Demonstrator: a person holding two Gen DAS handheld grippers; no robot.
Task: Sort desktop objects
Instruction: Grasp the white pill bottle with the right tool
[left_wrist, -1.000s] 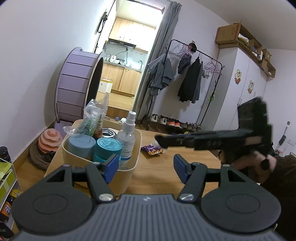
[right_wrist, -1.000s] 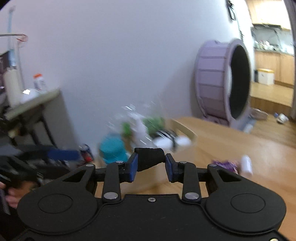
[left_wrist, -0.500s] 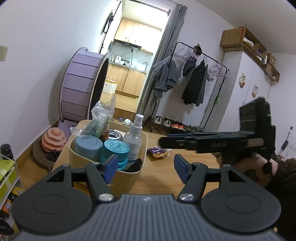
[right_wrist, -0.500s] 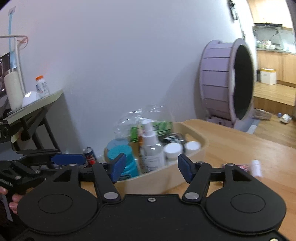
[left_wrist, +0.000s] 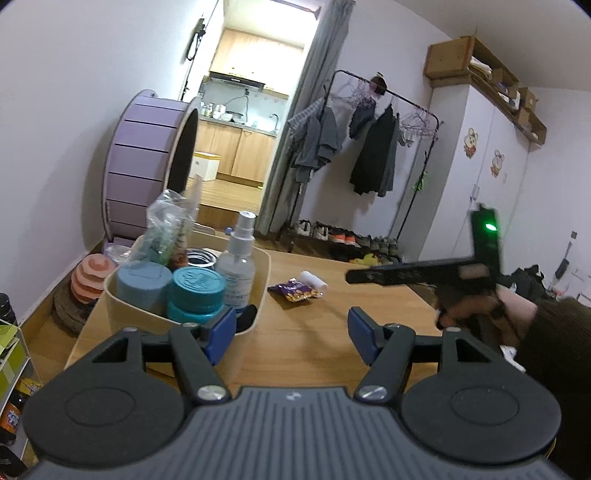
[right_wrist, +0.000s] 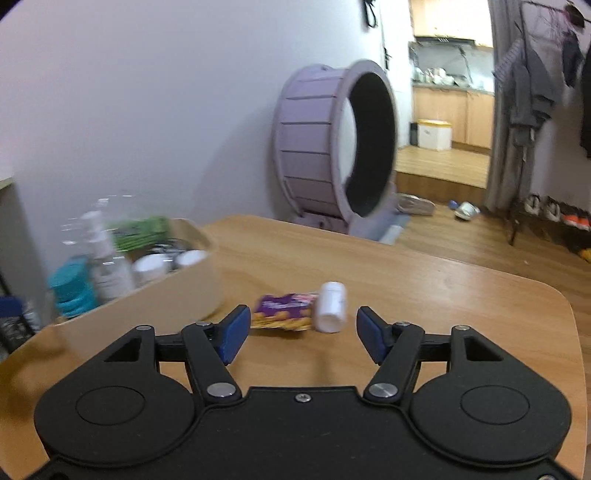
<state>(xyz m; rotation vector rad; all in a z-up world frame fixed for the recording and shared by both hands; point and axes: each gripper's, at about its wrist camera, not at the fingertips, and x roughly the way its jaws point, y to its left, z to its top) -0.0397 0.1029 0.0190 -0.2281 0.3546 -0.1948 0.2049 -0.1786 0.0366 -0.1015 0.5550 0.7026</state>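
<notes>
My right tongs (right_wrist: 301, 332): spread wide, empty.
My left tongs (left_wrist: 291, 334): wide, empty.
Snack packet (right_wrist: 282, 312): on surface (right_wrist: 424, 280), just ahead of right tongs.
White bottle (right_wrist: 331, 307): touching packet.
Bin (left_wrist: 260, 280): ahead-left of left tongs.

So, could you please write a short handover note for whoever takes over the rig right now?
Left gripper: open, empty, held near the bin's front corner.
Right gripper: open, empty, facing the loose items.
Done: the beige bin on the table holds the spray bottle, teal jars, a bagged item and a dark item at the front corner.
Left: the purple snack packet and small white bottle lie side by side on the table, outside the bin. Put them in the bin.
</notes>
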